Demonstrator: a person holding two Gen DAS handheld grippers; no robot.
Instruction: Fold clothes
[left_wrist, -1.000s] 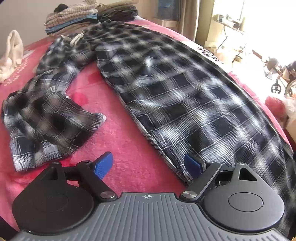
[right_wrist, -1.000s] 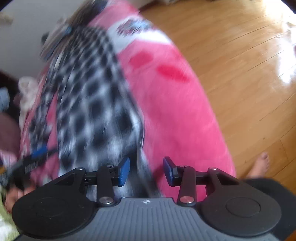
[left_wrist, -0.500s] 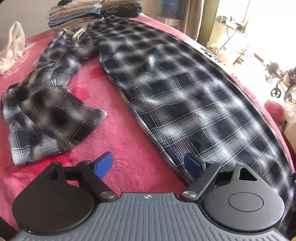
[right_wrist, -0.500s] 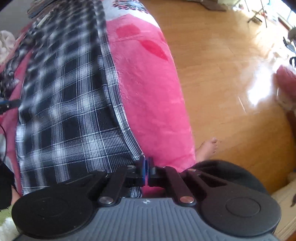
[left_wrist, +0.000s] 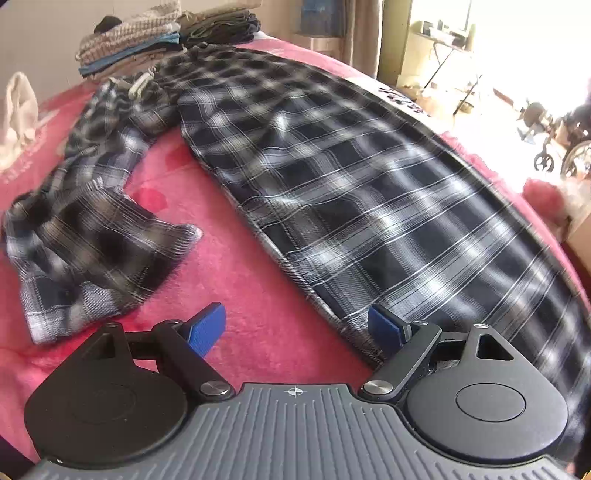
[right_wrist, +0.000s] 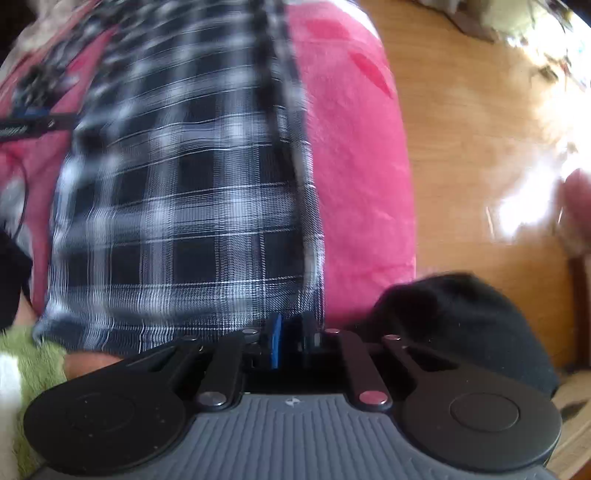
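On pink blanket (left_wrist: 258, 295) | left tongs (left_wrist: 297, 325) apart | right tongs (right_wrist: 291, 332) clamping plaid trousers (right_wrist: 184, 221) (print unreadable)

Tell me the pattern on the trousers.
Dark navy and white plaid; the trousers show best in the left wrist view.

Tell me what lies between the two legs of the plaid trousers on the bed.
Only bare pink blanket separates the crumpled leg from the flat leg; the left wrist view shows it.
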